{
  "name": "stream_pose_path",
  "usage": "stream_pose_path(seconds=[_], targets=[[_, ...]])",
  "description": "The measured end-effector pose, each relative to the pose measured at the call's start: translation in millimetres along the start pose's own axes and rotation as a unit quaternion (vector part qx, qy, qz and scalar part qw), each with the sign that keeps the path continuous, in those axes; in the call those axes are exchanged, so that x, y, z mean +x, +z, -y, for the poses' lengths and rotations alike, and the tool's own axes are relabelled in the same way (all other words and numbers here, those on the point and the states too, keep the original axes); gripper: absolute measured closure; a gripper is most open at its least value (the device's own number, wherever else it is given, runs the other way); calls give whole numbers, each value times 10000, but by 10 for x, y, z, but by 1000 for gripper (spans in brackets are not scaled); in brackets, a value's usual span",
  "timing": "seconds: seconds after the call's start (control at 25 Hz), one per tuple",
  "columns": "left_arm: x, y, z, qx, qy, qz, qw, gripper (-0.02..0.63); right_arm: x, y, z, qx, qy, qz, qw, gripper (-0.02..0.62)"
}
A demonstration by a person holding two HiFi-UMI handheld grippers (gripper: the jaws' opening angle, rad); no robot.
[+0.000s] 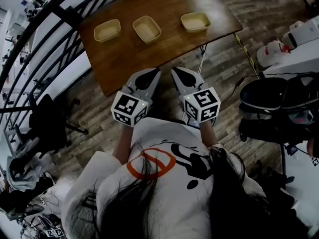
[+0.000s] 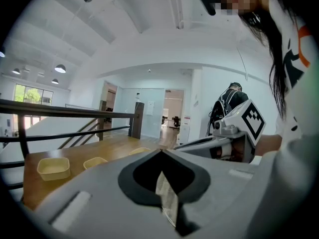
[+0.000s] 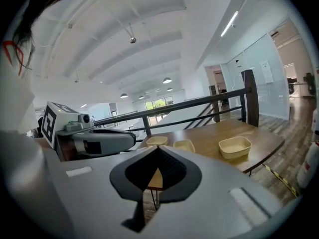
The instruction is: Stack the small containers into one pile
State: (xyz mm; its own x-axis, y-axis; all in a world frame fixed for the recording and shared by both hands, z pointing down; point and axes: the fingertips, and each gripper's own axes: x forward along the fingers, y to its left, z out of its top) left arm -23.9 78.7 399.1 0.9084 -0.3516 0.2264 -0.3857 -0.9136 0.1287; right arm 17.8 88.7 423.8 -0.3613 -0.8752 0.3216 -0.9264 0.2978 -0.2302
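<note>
Head view: left gripper (image 1: 151, 72) and right gripper (image 1: 178, 71) side by side, close in front of the person's chest. Tips pointing to 12 o'clock, about level with the near edge of the table (image 1: 164, 54). Bodies over the wood floor (image 1: 239, 59). Marker cubes at the 6 o'clock end of each.

Three containers in one row along the table's far side, apart from one another, none stacked:
- left container (image 1: 107, 30) at 11 o'clock from the tips
- middle container (image 1: 147, 29) near 12
- right container (image 1: 195, 22) at 1

All upright, open side up, nothing seen inside. Well apart from both tools; no contact with any.

Left gripper view: jaws closed to a point, only a thin slit between them, nothing held. Containers low at 9 o'clock, past the tips, right gripper alongside at 3.

Right gripper view: jaws brought together the same way, nothing gripped. Table and all three containers ahead at 1 to 3 o'clock, left gripper alongside at 9.

Dark railing (image 1: 50, 19) along the table's 9 o'clock side.
</note>
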Motion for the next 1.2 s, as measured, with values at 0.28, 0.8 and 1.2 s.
stream_pose_path(seconds=[0.28,0.8,1.2], targets=[[286,127,-797,-63,-102,-28,9999,606,729,191,200,118,-68,-194,9997,588],[395,146,-1916,-61,-223,-142,9996,606,1755,299,482,343,-418,-594,9968,588],[456,119,-2310,-183,-383,-141,9990,606,2057,140,969,441,-1036,-990,9887,584]])
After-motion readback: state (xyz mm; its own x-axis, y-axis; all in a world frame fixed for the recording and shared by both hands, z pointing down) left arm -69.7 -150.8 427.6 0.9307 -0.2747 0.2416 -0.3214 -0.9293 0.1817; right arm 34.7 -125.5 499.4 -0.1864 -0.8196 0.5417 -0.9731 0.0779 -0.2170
